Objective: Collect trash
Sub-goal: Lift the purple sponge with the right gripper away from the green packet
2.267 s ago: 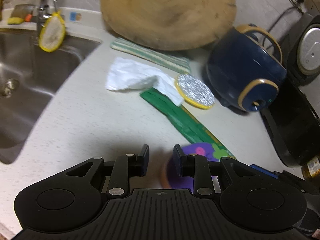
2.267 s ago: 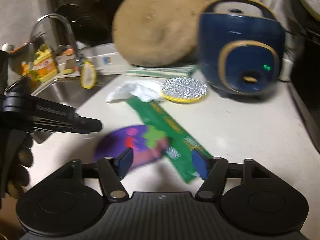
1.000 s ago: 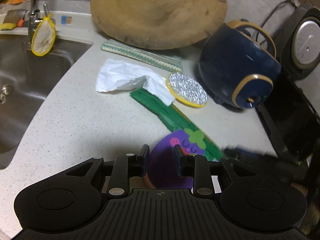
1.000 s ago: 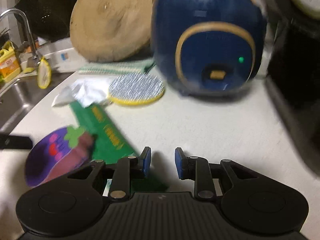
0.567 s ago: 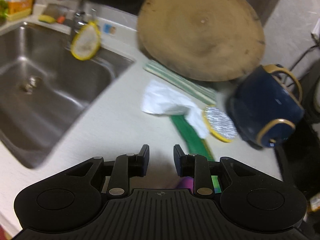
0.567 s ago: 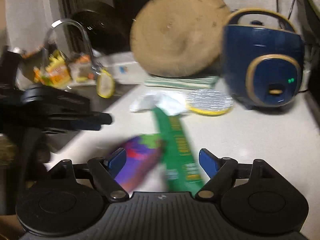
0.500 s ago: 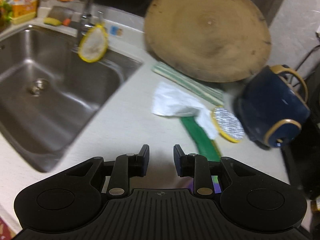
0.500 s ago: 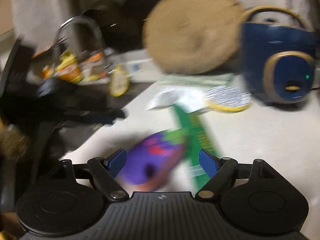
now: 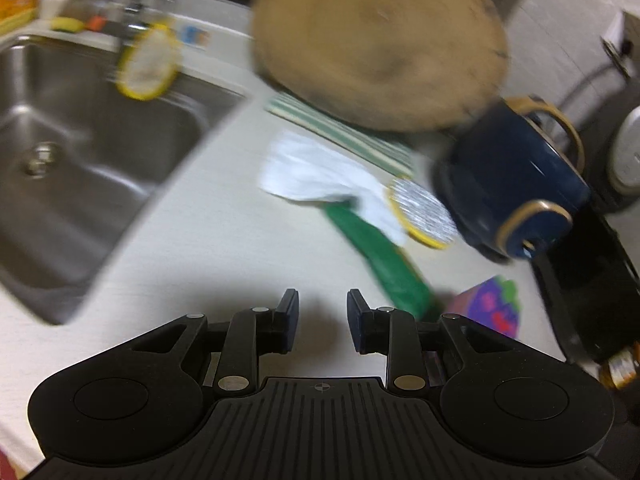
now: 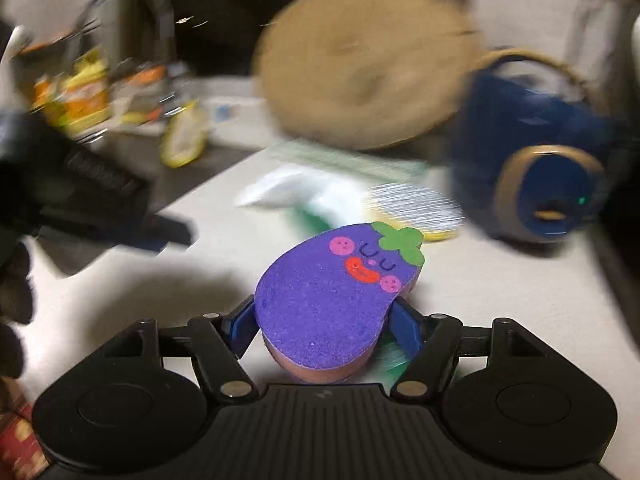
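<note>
Closing around the eggplant sponge (image 10: 332, 304), the right tool (image 10: 324, 328) hides its base and fingertips. Left tool (image 9: 322, 316) gapes empty over blurred surface (image 9: 224, 248); green wrapper (image 9: 376, 256) ahead-right, partly under tissue (image 9: 320, 176).

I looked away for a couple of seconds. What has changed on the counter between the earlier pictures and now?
The eggplant sponge has passed from the left gripper, whose jaws now stand empty, to the right gripper, whose jaws are closing on its sides. The green wrapper, white tissue and round scrubber lie where they were.
</note>
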Tool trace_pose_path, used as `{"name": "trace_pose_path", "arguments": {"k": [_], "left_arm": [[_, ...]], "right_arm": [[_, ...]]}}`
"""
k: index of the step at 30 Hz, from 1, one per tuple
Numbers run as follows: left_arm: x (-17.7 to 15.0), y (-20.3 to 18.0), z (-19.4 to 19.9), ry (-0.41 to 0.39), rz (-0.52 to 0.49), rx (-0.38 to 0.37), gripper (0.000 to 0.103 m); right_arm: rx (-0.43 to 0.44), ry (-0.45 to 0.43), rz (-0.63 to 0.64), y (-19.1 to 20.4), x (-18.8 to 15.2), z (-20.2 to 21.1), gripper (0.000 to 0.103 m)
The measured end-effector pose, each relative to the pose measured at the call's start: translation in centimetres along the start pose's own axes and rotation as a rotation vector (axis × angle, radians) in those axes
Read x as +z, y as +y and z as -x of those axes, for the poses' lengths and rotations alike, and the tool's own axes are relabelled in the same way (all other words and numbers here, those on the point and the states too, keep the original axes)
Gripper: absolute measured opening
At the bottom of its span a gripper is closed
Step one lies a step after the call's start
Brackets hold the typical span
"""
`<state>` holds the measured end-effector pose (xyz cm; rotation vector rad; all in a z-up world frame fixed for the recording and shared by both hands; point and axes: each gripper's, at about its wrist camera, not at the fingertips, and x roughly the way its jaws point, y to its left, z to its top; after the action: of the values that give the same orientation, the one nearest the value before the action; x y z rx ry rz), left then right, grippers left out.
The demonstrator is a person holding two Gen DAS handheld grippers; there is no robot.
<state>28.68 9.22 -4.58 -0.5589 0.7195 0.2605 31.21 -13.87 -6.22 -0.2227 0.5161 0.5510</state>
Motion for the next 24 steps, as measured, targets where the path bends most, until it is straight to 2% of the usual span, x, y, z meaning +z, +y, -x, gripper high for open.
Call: {"name": "trace_pose_path", "arguments": {"k": [5, 8, 12, 15, 19, 24], "left_arm": [[1.0, -6.3, -3.9, 0.021, -0.105, -0.027, 0.030], [1.1, -11.3, -6.5, 0.021, -0.275, -0.004, 0.030], [-1.1, -16.0, -9.3, 0.042, -0.529, 0.115, 0.031], [-2.4, -16.1, -9.9, 0.065, -0.579, 0.162, 0.031], [-2.4, -14.2, -9.7, 0.082, -0.557, 0.191, 0.035], [-2.2, -11.3, -8.9, 0.085, -0.543, 0.249, 0.034]], "right_arm": [[-0.185, -0.008, -0.052, -6.4, -0.8, -0.3, 0.070], [-0.252, 0.021, -0.071, -8.9, -1.8, -1.2, 0.070], [-0.267, 0.063, -0.126, -11.1, -2.5, -2.0, 0.070], [-0.258, 0.070, -0.135, -11.3, -3.1, -2.1, 0.070], [-0.246, 0.085, -0.154, -11.5, -3.4, -2.5, 0.071], [-0.224, 0.114, -0.168, -11.1, -3.6, -2.9, 0.071]]}}
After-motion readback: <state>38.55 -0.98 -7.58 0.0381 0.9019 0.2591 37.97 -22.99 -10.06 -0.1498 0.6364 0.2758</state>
